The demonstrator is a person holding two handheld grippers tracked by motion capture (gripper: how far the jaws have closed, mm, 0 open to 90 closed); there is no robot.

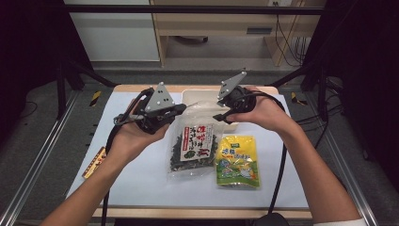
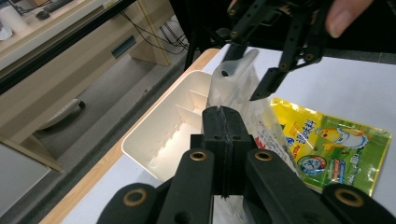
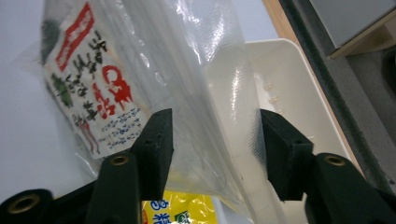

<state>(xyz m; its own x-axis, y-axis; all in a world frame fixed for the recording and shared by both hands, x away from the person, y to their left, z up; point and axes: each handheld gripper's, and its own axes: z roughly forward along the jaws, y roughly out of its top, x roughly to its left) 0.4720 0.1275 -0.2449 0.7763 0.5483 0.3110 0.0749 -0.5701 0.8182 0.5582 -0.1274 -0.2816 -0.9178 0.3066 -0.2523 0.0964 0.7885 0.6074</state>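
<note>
A clear bag of dark dried seaweed (image 1: pixel 194 146) with a red-and-white label is lifted by its top edge, and its bottom rests on the white mat. My left gripper (image 1: pixel 176 110) is shut on the bag's top left corner; in the left gripper view the film (image 2: pixel 233 79) rises from between its closed jaws (image 2: pixel 223 126). My right gripper (image 1: pixel 221 117) is at the top right corner. Its jaws (image 3: pixel 217 140) stand apart with the clear film (image 3: pixel 93 93) between them, the pads not pressing. A yellow snack packet (image 1: pixel 237 161) lies flat to the bag's right.
A white divided tray (image 1: pixel 195 96) stands just behind the bag at the table's far edge. A small orange packet (image 1: pixel 94 162) hangs over the mat's left edge. The white mat (image 1: pixel 141 183) has bare room at the front. Black cables trail from both grippers.
</note>
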